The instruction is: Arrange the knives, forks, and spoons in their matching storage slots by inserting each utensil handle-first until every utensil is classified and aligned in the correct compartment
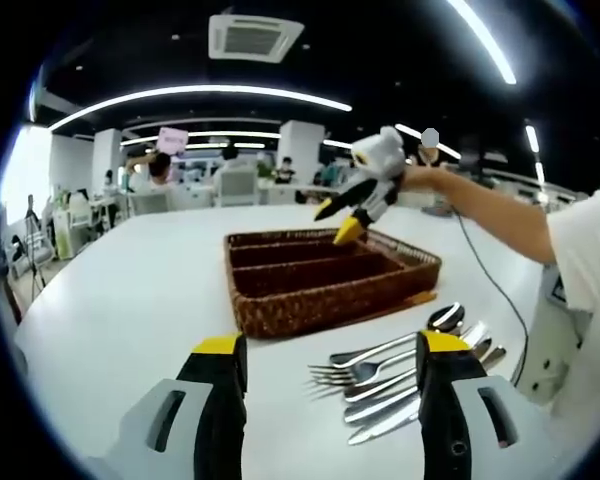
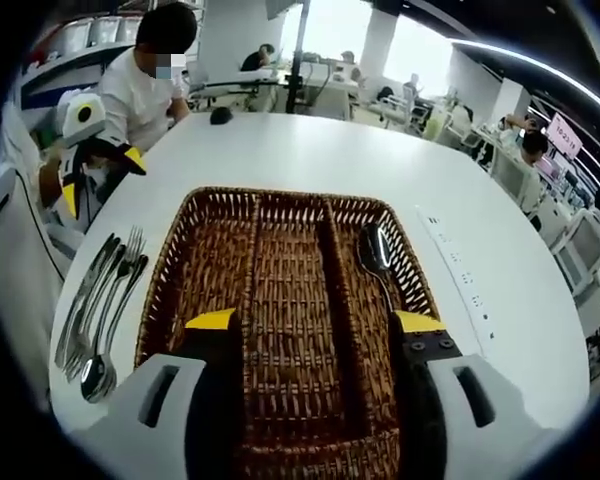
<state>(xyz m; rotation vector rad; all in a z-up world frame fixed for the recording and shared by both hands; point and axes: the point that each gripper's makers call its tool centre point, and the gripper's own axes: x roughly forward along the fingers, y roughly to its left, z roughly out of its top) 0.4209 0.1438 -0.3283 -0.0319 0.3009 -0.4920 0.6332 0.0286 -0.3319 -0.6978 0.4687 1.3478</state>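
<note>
Peering past my right gripper, I am seeing its spread, empty jaws hiding the basket's near rim; one spoon is lying inside. My left gripper, spread too, is hovering beside the basket, partly covering loose cutlery, perhaps forks.

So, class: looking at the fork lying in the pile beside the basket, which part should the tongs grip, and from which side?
Grip the fork across its narrow neck behind the tines, coming from above. It lies flat on the table, packed against other utensils, so a side approach is likely blocked. Its tines point away from the pile, leaving that end freest. The left tongs sit nearest.
</note>
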